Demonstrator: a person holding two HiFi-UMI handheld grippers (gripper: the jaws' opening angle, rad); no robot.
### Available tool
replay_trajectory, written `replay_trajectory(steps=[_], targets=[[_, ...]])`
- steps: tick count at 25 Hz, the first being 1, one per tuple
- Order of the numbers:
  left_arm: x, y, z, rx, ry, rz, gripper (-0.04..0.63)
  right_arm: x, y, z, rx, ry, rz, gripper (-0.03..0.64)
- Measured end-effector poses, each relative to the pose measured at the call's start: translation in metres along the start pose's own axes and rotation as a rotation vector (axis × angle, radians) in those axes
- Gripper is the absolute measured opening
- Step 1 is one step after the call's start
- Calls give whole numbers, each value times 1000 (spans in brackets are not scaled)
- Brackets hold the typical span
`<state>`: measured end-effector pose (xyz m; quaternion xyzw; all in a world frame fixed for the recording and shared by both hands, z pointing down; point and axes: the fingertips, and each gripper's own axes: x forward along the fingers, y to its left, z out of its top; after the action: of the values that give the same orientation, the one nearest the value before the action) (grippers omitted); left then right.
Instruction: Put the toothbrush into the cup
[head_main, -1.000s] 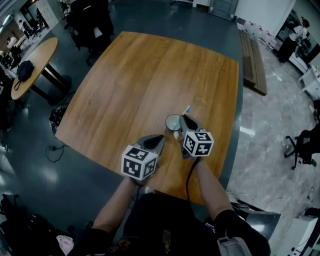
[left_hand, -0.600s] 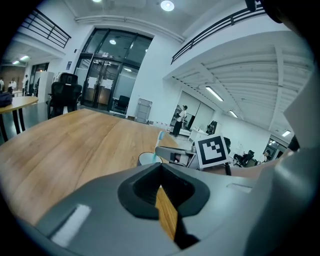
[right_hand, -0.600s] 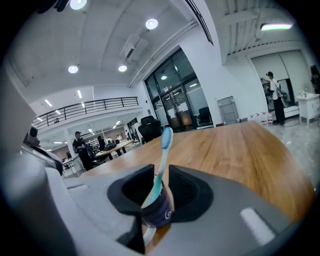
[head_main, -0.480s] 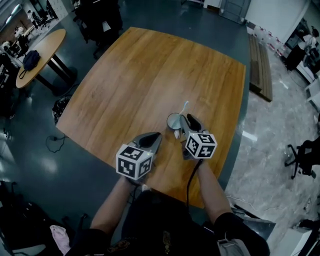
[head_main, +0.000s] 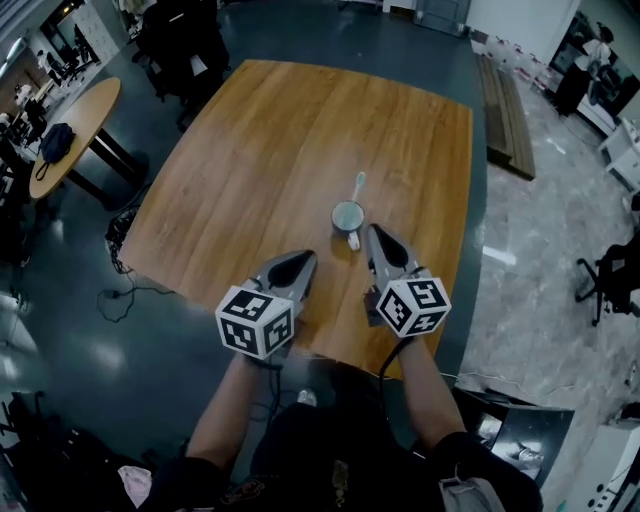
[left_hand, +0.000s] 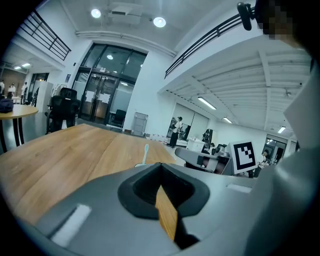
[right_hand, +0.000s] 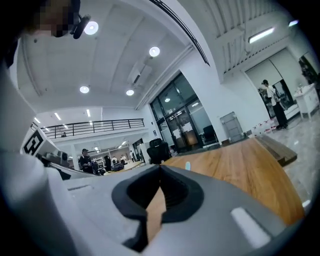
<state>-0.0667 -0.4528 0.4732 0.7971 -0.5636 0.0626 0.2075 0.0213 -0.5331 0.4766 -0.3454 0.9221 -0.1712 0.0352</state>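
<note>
On the wooden table stands a small pale cup, its handle turned towards me. A light toothbrush leans in the cup, head up and tilted away. My right gripper is shut and empty, just short of the cup on its right. My left gripper is also shut and empty, further back on the left. In the left gripper view the toothbrush rises above the left gripper. In the right gripper view only the toothbrush tip shows over the right gripper.
The table's near edge runs under both grippers and its right edge is close to the cup. A round table stands at the left, office chairs beyond the far edge, and a low wooden bench at the right.
The right gripper has let go of the toothbrush, shut, and drawn back up from the cup. The toothbrush stays leaning in the cup. The left gripper has also pulled back.
</note>
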Motion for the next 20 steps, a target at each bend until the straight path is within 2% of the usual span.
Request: replay_trajectory(steps=[14,20], targets=[[-162,-64,4,52,-146,-133,8,-132,182,29,-106,-64,12,3],[-197,-100,-1,66,-182,-205,8,-174,220,34,-135,-91,-4,3]])
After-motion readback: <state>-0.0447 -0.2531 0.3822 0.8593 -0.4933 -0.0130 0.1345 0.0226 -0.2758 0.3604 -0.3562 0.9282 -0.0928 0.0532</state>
